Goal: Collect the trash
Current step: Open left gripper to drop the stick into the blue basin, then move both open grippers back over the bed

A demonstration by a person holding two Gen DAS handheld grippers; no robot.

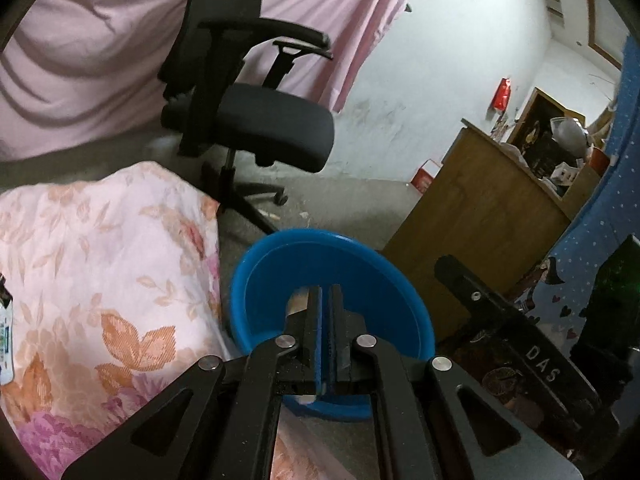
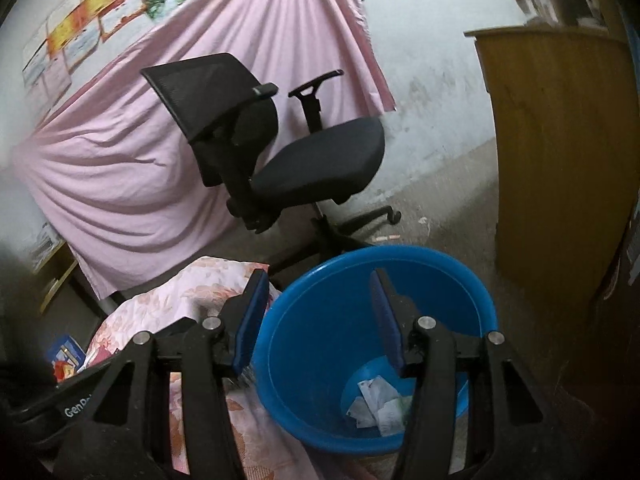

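A blue plastic bin (image 1: 384,280) stands on the floor beside a bed; in the right wrist view the bin (image 2: 312,320) holds crumpled white paper trash (image 2: 378,404) at its bottom. My left gripper (image 1: 325,292) is shut with nothing visible between its blue pads, poised over the bin's mouth. My right gripper (image 2: 320,280) is open and empty, held above the bin's near-left rim. Part of the right gripper's body (image 1: 520,340) shows in the left wrist view.
A floral quilt (image 1: 100,280) covers the bed left of the bin. A black office chair (image 2: 280,148) stands behind it before a pink sheet (image 2: 140,152). A wooden cabinet (image 2: 560,160) stands to the right. A packet (image 1: 5,340) lies on the quilt's left edge.
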